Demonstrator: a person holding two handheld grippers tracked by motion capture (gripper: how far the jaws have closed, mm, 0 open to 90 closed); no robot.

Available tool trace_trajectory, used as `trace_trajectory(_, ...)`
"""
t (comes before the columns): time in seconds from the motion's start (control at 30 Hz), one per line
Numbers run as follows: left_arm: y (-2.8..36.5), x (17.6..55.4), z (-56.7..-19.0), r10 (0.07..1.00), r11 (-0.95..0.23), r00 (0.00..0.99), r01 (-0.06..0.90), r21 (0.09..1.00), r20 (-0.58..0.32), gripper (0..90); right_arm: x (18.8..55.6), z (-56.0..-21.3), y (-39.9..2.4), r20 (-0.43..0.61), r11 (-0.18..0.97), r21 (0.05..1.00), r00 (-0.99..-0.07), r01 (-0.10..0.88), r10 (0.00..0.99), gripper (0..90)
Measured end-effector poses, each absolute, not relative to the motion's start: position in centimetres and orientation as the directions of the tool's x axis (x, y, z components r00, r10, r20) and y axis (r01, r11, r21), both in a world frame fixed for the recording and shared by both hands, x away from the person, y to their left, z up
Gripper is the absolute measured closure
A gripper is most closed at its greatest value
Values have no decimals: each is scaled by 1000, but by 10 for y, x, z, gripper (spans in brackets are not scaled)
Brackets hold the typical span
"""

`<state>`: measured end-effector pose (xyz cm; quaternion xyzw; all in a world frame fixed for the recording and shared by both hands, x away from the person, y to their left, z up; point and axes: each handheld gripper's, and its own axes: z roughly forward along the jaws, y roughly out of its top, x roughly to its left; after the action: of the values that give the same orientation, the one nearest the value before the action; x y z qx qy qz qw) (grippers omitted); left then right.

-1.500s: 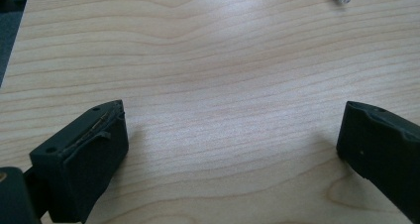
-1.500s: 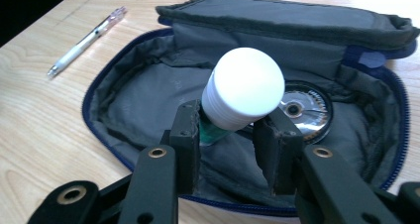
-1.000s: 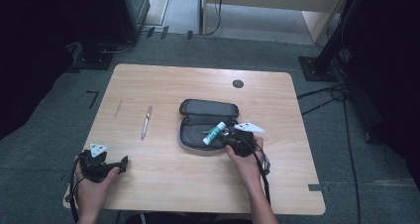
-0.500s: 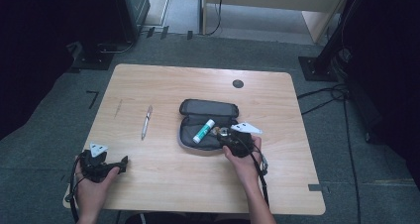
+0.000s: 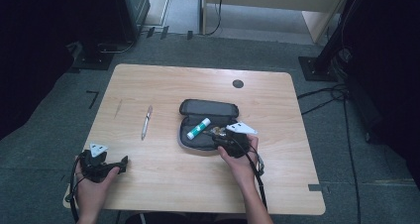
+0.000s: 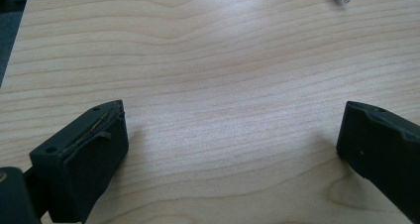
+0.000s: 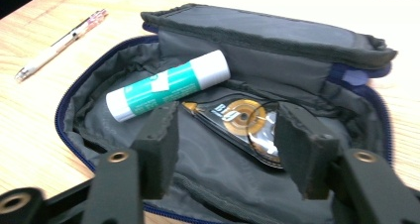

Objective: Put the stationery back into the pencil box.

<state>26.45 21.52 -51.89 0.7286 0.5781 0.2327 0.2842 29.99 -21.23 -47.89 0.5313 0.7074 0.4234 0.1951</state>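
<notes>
Pencil case point(image 5: 208, 122) lies unzipped near the middle of the table point(image 5: 163, 194), its dark lid folded back on the far side. Inside it a glue stick point(image 7: 166, 85) with a green label rests at a slant, and just beside it lies a clear correction-tape dispenser point(image 7: 237, 122) with an orange wheel. Right gripper point(image 7: 225, 144) hovers at the case's near edge; its fingers point(image 7: 158, 144) have just been opening and stand apart. The tape dispenser lies between them in the right gripper view, but the pads do not press on it. Left gripper point(image 5: 101, 164) sits at the table's near left corner, well apart from the case, fingers point(image 6: 81, 159) wide apart over bare wood. Pen point(image 5: 146, 121) lies on the table left of the case, not touching it.
</notes>
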Motion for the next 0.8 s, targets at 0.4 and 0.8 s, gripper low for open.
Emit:
trace_trajectory(0.4, 215, 265, -519, 975, -170, 223, 710, 684, 11, 0, 290, -469, -242, 177, 49, 769, -287, 637, 942, 3)
trace_trajectory(0.8, 215, 264, -519, 975, -169, 222, 710, 684, 11, 0, 277, -476, -276, 179, 57, 774, -304, 631, 936, 0)
